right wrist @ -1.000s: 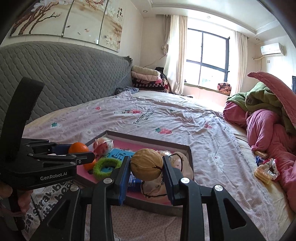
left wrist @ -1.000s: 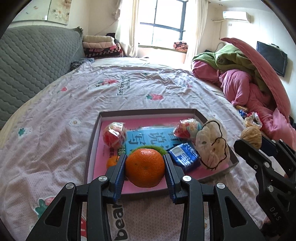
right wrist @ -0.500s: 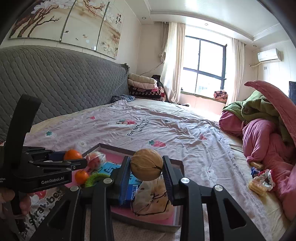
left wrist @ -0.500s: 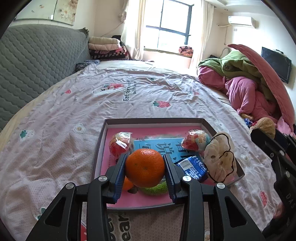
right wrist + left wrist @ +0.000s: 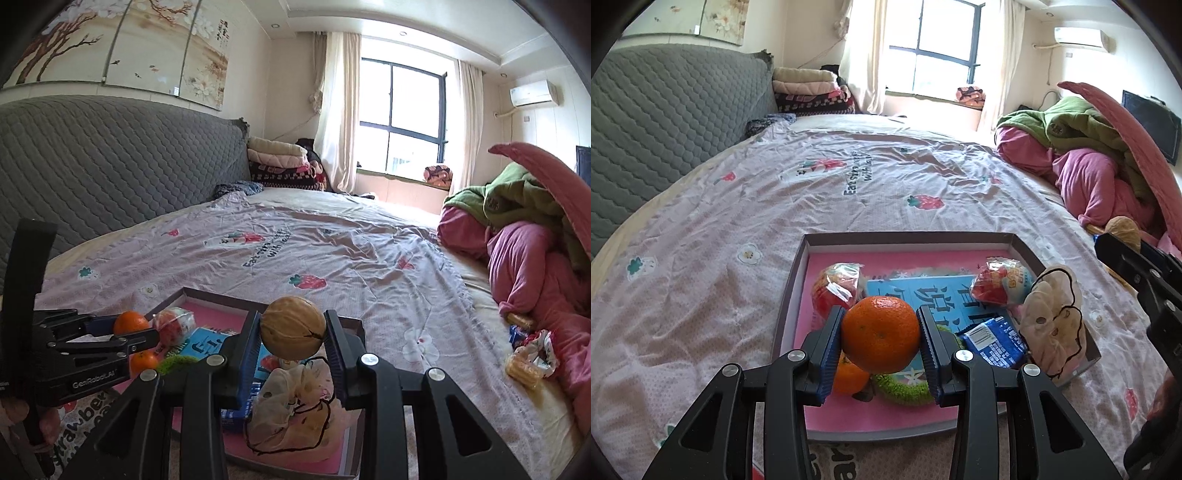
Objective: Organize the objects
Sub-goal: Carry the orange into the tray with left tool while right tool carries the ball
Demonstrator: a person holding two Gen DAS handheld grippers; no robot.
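Two claws, both loaded. Left claw (image 5: 881,334) is clamped on an orange (image 5: 881,334), pads pressing both sides, fruit held clear above the near-left part of the tray (image 5: 905,238). Right claw (image 5: 293,332) is clamped on a tan walnut-like ball (image 5: 293,326), held above the tray's near-right corner. Tray is a shallow grey-rimmed box with a pink floor, sitting on the bed (image 5: 701,277) over a pale strawberry-print sheet. Inside the tray: a second orange (image 5: 849,376) just below and left of the held one, a green fuzzy ring (image 5: 905,387) next to it, a red wrapped snack (image 5: 836,288) at the left, a light blue booklet (image 5: 923,295) flat in the middle, a blue foil packet (image 5: 995,343) lying on the booklet's right edge, another red-and-blue wrapped snack (image 5: 1001,282) at the far right, and a cream mesh pouch with black cord (image 5: 1056,328) leaning on the right rim. Off the tray, well to the right on the bed near the pink blanket pile (image 5: 535,266): a yellow wrapped item (image 5: 524,365) and some loose wrappers. Grey quilted headboard (image 5: 110,166) along the left.
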